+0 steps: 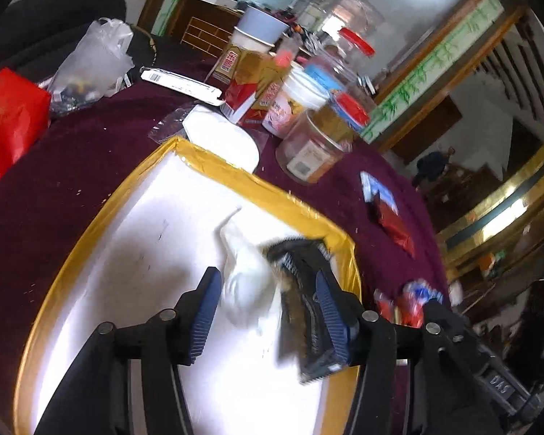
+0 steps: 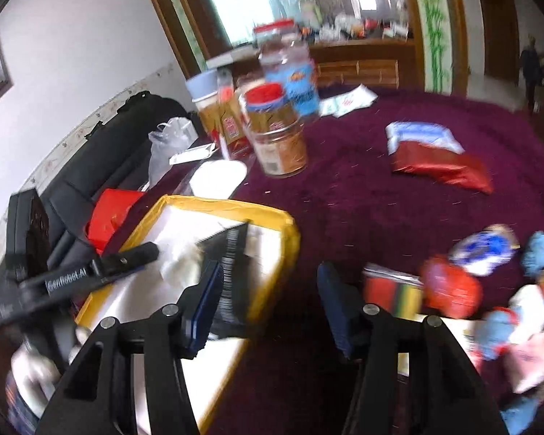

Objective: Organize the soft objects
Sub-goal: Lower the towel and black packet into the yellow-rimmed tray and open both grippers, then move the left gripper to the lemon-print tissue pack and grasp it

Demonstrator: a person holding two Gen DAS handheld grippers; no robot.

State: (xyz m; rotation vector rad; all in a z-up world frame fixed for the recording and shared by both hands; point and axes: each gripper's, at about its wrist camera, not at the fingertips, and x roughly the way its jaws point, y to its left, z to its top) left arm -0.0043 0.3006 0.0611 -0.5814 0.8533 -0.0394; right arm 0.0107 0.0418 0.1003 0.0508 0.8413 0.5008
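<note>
A white box with a yellow taped rim sits on the maroon tablecloth. In the left wrist view a white soft item and a dark packet lie inside the box between my left fingers. My left gripper is open over them; the dark packet leans against the right finger. In the right wrist view the same packet and the left gripper show over the box. My right gripper is open and empty above the cloth, beside the box's right rim. Several colourful soft items lie at the right.
Jars and boxes crowd the back of the table. A red and blue packet lies on the cloth. A red bag, a clear plastic bag and a black bag stand at the left.
</note>
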